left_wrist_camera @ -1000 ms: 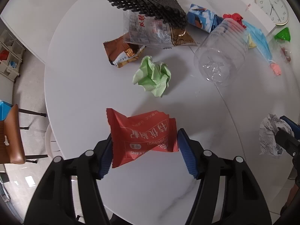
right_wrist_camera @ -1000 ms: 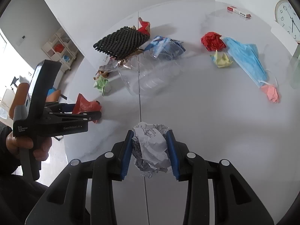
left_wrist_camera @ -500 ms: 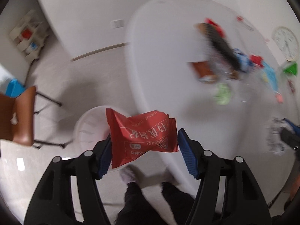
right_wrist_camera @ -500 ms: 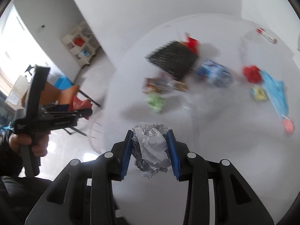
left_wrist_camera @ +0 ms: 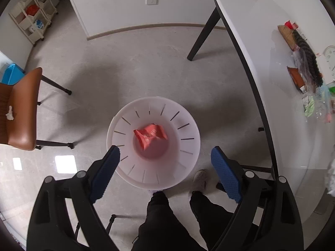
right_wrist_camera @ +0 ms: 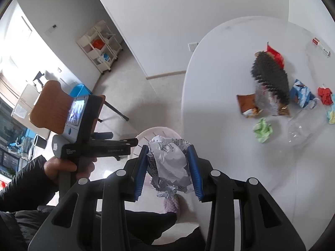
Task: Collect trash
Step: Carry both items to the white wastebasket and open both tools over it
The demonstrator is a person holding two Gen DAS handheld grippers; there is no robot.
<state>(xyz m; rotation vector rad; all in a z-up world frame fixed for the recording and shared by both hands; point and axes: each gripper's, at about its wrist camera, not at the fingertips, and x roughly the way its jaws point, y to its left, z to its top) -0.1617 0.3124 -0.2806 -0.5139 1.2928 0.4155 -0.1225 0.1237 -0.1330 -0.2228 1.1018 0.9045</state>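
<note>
My left gripper is open and empty, held above a white slotted waste bin on the floor. A red snack wrapper lies at the bottom of the bin. My right gripper is shut on a crumpled ball of white printed paper, held over the table's edge beside the bin's rim. The left gripper also shows in the right wrist view, over the bin. More trash lies on the white table: a green paper ball, an orange wrapper, a clear plastic cup.
A black foam sheet, a blue wrapper and red paper lie farther back on the table. A brown chair stands left of the bin. The person's legs and shoes are beside the bin. A black table leg stands behind.
My left gripper swung from the table to above the bin, opened and let go of the red wrapper, which now lies in the bin. My right gripper moved left toward the bin with the paper ball.
</note>
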